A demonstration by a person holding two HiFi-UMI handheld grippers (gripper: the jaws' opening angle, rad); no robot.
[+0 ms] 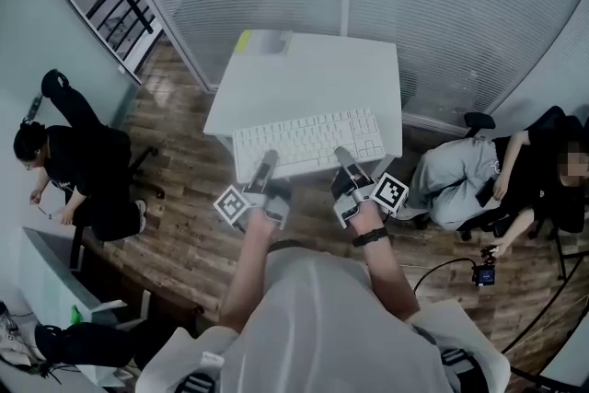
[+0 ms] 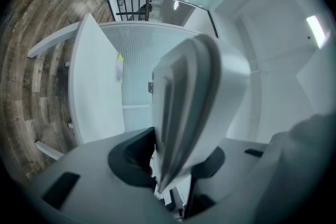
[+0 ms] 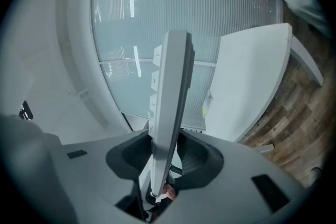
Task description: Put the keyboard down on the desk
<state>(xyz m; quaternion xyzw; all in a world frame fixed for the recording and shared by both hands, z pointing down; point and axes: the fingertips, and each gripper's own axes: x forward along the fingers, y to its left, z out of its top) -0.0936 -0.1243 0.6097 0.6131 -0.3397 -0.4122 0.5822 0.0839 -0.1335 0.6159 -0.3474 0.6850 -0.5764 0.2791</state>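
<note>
**Keyboard aloft, long axis crosswise — counter ahead and below**

The white keyboard (image 1: 308,141) is held in the air with its long axis running left to right across the person's front. Its far part is over the near edge of the white counter (image 1: 304,78), and its near long edge hangs out over the wood floor (image 1: 175,225). Both gripper views show it edge-on with a gap between it and the counter top, so it is not resting yet.

The left tool (image 1: 268,163) is clenched on the near edge toward the left end. The right tool (image 1: 343,157) is clenched on the same edge, right of the middle. Each has one pad on the key side and one underneath.

Neither hand is nearer to the counter; they sit side by side. By my reading, the set-down calls for moving the keyboard forward and down together — kept flat, so both ends land at once.
</note>
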